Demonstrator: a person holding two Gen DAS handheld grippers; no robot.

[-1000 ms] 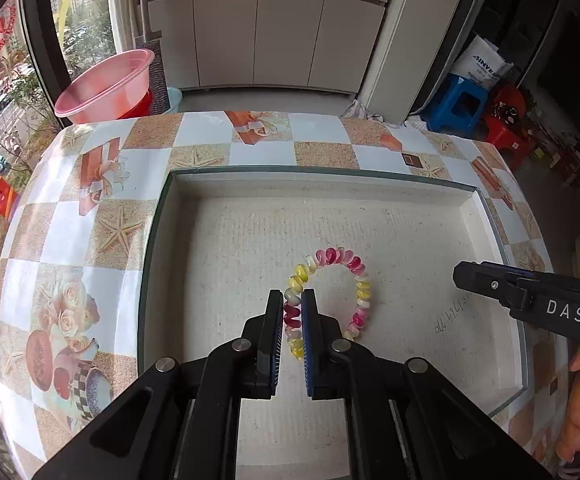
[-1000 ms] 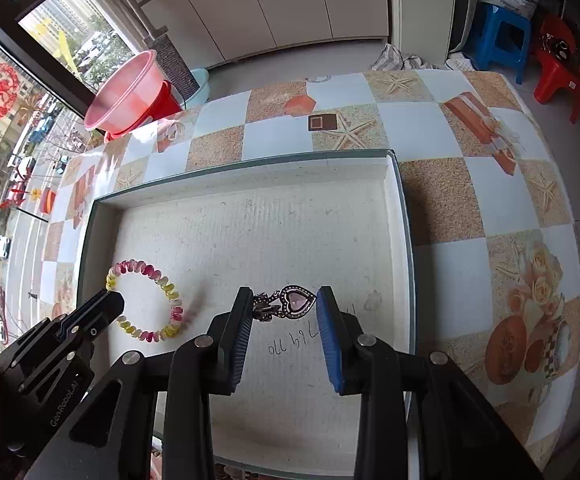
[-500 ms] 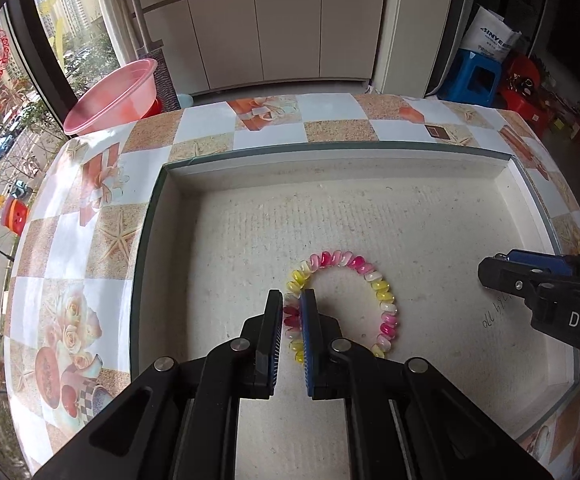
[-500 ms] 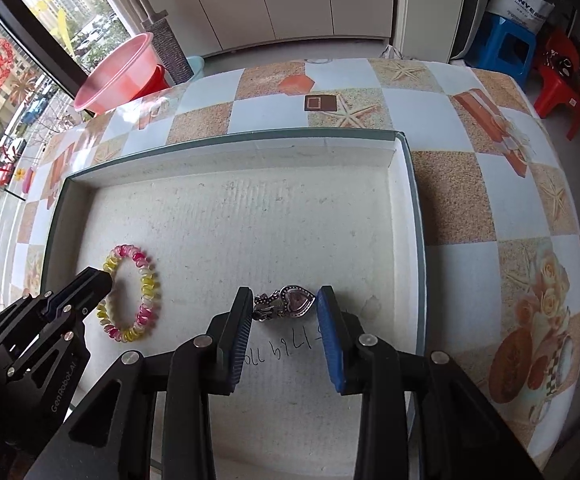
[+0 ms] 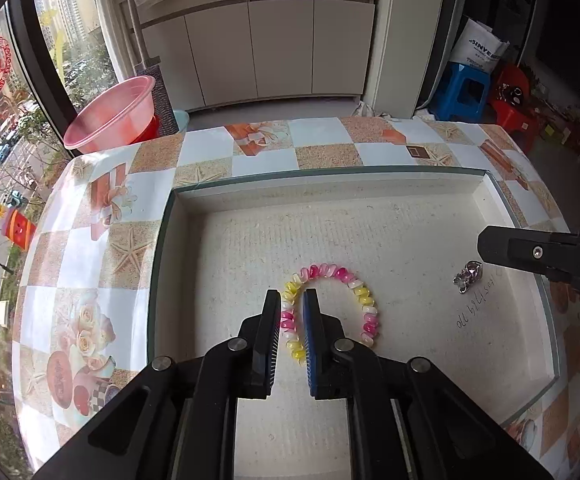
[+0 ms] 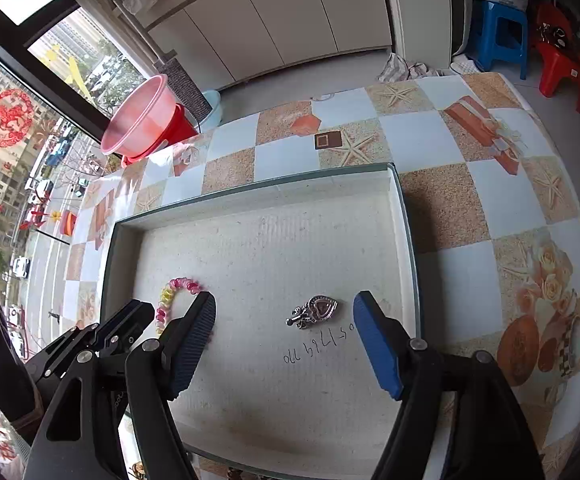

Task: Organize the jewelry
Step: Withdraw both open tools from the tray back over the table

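A pink, yellow and white bead bracelet [image 5: 360,300] lies on the floor of a shallow white tray [image 5: 330,192]. My left gripper [image 5: 292,300] is shut on the bracelet's left side. A silver heart pendant [image 6: 316,310] lies on the tray floor, also seen in the left wrist view [image 5: 468,276]. My right gripper [image 6: 284,314] is open wide, with the pendant lying free between its fingers. The bracelet shows partly in the right wrist view [image 6: 174,294], behind the left finger.
The tray [image 6: 406,240] sits on a table with a starfish and flower patterned cloth [image 5: 102,260]. Handwritten digits [image 6: 318,346] mark the tray floor near the pendant. A pink basin [image 5: 110,114] stands beyond the table's far left edge.
My right gripper has opened wide and let go of the heart pendant, which now lies on the tray floor. My left gripper stays shut on the bracelet.
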